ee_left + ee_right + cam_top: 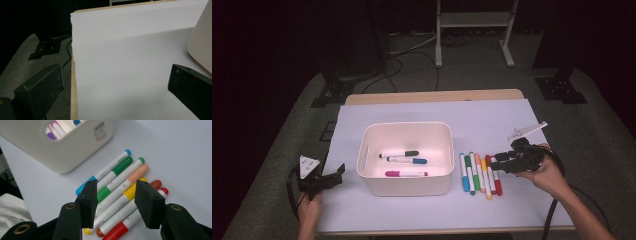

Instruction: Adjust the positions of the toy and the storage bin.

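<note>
Right gripper view: right gripper (115,202) jaws spread, nothing pinched, poised above marker row (120,192) beside white bin (75,147); marker long axes run diagonally between jaws. Left gripper (324,181) spread, well apart.

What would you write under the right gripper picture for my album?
Open hand-held gripper hovering over a row of colourful markers beside a white bin on the table.
</note>
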The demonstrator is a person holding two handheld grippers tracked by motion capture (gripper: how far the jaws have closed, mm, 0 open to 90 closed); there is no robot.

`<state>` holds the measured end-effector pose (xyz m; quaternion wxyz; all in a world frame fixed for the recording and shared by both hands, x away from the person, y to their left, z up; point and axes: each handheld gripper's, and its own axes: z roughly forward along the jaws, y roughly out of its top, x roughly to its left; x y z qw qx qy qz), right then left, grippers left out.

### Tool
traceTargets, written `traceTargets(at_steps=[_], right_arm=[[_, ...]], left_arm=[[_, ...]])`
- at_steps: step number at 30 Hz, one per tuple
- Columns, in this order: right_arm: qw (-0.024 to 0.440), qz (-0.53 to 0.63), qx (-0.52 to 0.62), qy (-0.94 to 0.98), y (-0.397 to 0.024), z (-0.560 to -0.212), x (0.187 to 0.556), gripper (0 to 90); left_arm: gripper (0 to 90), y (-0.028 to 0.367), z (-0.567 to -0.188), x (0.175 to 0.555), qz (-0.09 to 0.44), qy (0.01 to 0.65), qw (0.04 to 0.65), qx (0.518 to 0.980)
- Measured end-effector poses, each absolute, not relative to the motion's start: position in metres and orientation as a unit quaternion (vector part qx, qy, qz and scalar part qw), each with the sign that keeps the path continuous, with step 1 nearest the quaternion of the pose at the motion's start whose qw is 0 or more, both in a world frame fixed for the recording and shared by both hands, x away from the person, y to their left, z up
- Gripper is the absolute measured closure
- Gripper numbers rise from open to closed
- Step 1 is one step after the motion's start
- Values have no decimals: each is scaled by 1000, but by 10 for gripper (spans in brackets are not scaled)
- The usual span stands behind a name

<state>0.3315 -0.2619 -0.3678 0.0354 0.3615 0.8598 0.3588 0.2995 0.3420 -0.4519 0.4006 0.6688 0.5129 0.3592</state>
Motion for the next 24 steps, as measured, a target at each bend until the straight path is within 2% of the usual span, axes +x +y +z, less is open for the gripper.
traceTargets(at_steps=[24], right_arm=[[63,322,419,846,-273,-426,337,525]], left_arm=[[0,342,-452,299,359,512,402,669]])
